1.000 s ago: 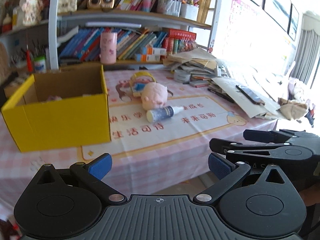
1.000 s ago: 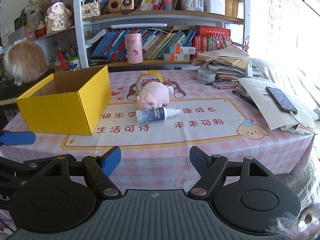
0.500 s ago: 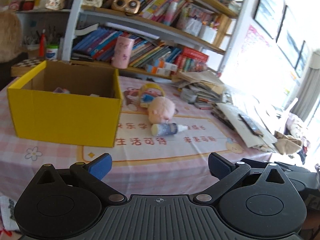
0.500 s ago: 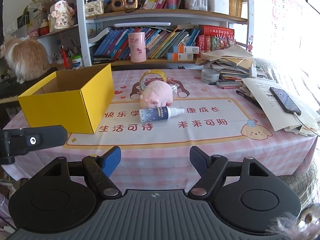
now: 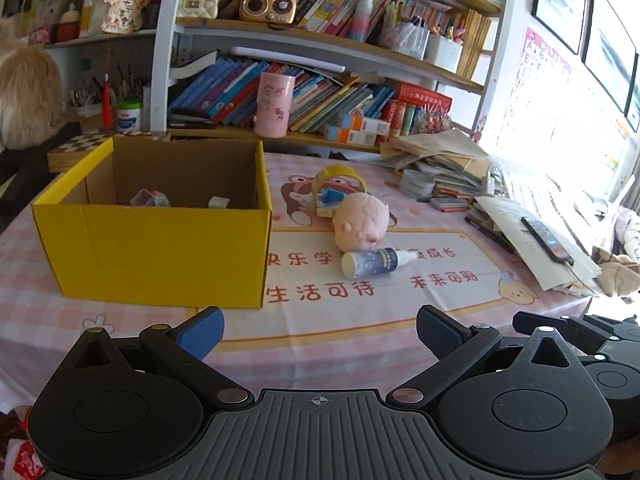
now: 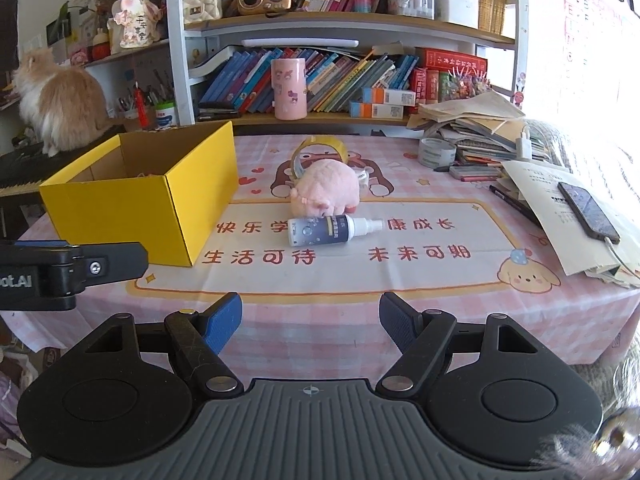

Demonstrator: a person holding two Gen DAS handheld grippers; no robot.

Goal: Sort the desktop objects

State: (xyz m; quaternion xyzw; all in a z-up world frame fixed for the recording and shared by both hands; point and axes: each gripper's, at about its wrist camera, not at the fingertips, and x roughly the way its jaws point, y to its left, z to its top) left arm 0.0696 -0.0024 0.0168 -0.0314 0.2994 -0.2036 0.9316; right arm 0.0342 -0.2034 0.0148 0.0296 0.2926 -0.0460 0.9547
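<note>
A yellow cardboard box [image 5: 160, 252] [image 6: 132, 204] stands open on the left of the table with a few small items inside. A pink plush pig [image 5: 362, 226] [image 6: 326, 192] lies mid-table. A small spray bottle [image 5: 374, 262] [image 6: 328, 230] lies on its side in front of the pig. A yellow tape roll [image 5: 338, 180] [image 6: 320, 150] stands behind the pig. My left gripper [image 5: 320, 332] is open and empty, short of the table's front edge. My right gripper [image 6: 310, 318] is open and empty, also at the front edge, facing the bottle.
A grey tape roll [image 6: 436, 152], stacked papers [image 6: 472, 120] and a phone [image 6: 588, 210] on sheets fill the table's right side. A bookshelf with a pink cup [image 6: 289, 89] stands behind. A fluffy cat [image 6: 56, 100] sits at the far left.
The left gripper has risen and swung left, so the box and its inside now show more squarely. The right gripper has moved slightly closer to the table. Both stay open.
</note>
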